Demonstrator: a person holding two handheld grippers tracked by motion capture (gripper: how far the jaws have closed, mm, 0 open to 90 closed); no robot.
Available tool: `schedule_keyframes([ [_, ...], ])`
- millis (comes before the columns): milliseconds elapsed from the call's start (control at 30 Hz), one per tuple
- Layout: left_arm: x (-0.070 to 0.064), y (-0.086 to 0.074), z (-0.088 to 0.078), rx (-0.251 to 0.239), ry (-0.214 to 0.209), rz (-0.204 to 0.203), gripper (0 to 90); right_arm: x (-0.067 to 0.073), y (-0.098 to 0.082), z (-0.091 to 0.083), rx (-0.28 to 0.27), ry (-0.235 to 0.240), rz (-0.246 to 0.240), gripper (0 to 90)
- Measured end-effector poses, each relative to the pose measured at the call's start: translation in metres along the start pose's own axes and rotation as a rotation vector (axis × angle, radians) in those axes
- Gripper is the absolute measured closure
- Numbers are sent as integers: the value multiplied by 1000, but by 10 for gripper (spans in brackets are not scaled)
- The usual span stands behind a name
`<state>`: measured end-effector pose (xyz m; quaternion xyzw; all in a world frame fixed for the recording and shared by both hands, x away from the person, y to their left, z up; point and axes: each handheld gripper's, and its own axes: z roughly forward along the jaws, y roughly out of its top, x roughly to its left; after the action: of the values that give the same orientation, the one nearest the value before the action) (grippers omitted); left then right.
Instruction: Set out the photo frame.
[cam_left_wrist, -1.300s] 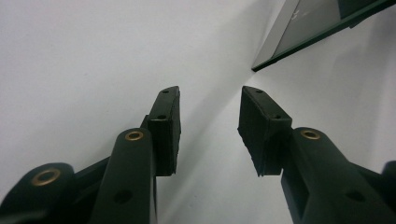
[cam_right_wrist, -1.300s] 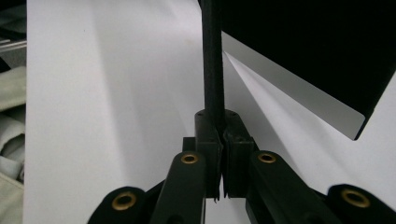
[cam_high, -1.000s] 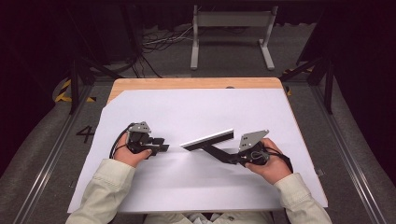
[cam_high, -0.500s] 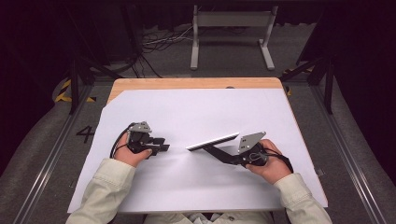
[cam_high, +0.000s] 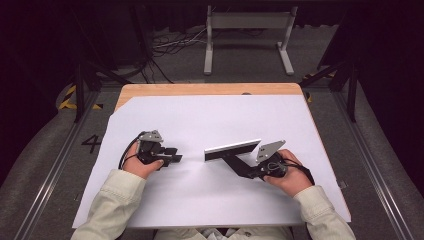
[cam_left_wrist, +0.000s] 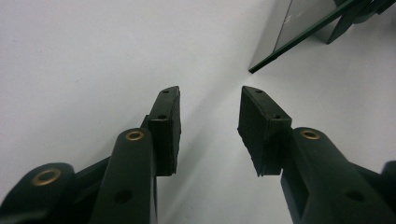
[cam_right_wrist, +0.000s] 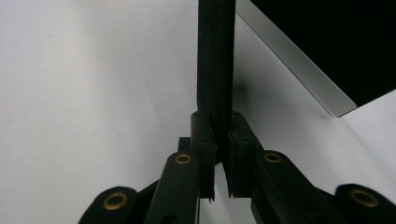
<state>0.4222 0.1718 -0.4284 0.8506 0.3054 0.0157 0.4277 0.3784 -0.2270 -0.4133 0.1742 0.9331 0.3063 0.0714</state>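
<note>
A white sheet (cam_high: 210, 125) covers the wooden table (cam_high: 200, 89). Right of centre on it lies a flat silver-edged black panel (cam_high: 232, 149) on a black handle (cam_right_wrist: 215, 60), which the right gripper (cam_high: 250, 172) clamps between its jaws. The left gripper (cam_high: 172, 155) rests on the sheet, jaws parted around nothing.

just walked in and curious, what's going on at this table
A person sits at a table covered by a white sheet, a two-jaw gripper in each hand. The right gripper is shut on the black handle of a tool with a long flat silver-edged blade, held just over the sheet. The left gripper is open, holding nothing, pointing toward the blade.
</note>
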Motion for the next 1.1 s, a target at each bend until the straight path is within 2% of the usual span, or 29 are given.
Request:
schedule_keyframes([
  [400, 0, 2, 2, 3, -5, 13, 597, -1, -1, -4, -19, -13, 15, 798],
  [667, -2, 4, 3, 1, -4, 17, 600, 2, 3, -20, -46, -48, 9, 742],
  [933, -4, 6, 5, -3, -10, 29, 606, 4, 4, -36, -87, -73, 20, 743],
  [967, -3, 7, 6, -7, -9, 28, 607, 4, 3, -43, -109, -92, 23, 748],
  [1100, -4, 9, 8, -1, -14, 40, 609, 4, 0, -53, -133, -108, 37, 759],
])
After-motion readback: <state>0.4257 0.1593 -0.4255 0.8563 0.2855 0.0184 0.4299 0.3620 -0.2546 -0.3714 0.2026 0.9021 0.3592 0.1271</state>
